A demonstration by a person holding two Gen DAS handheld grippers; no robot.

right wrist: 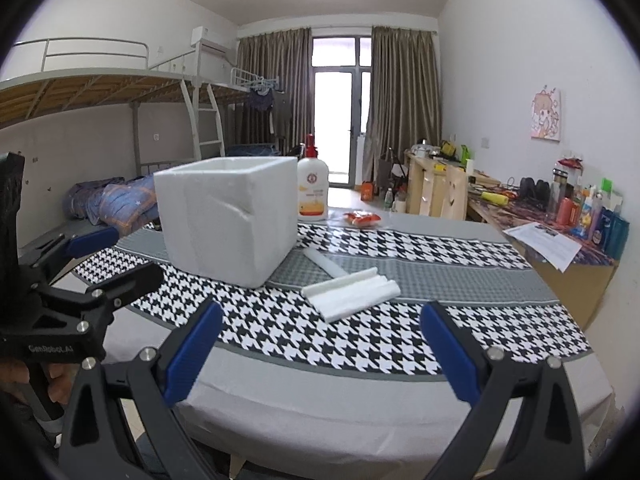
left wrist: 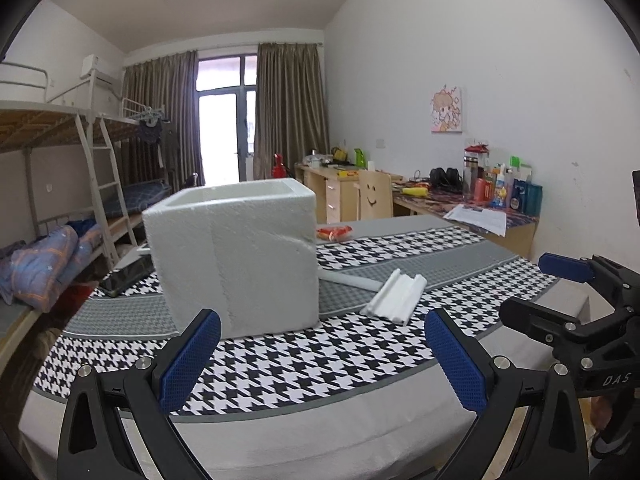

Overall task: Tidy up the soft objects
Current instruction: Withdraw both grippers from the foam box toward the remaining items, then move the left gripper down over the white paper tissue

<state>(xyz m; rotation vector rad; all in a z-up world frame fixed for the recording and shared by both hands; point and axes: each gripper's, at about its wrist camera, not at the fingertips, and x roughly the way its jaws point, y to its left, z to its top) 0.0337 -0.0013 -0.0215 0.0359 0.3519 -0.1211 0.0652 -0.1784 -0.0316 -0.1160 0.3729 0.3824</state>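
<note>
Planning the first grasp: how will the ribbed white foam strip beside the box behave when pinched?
The foam strip looks light and fairly stiff, so it likely lifts whole. Its ribbed, crumbly-looking surface may dent under hard squeezing. Lying flat, it shouldn't roll.

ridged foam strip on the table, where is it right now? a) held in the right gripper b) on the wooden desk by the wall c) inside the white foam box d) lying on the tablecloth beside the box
d: the ridged white foam strip lies flat on the houndstooth tablecloth to the right of the white foam box, outside it, while the right gripper is open and empty in front of it.
</note>
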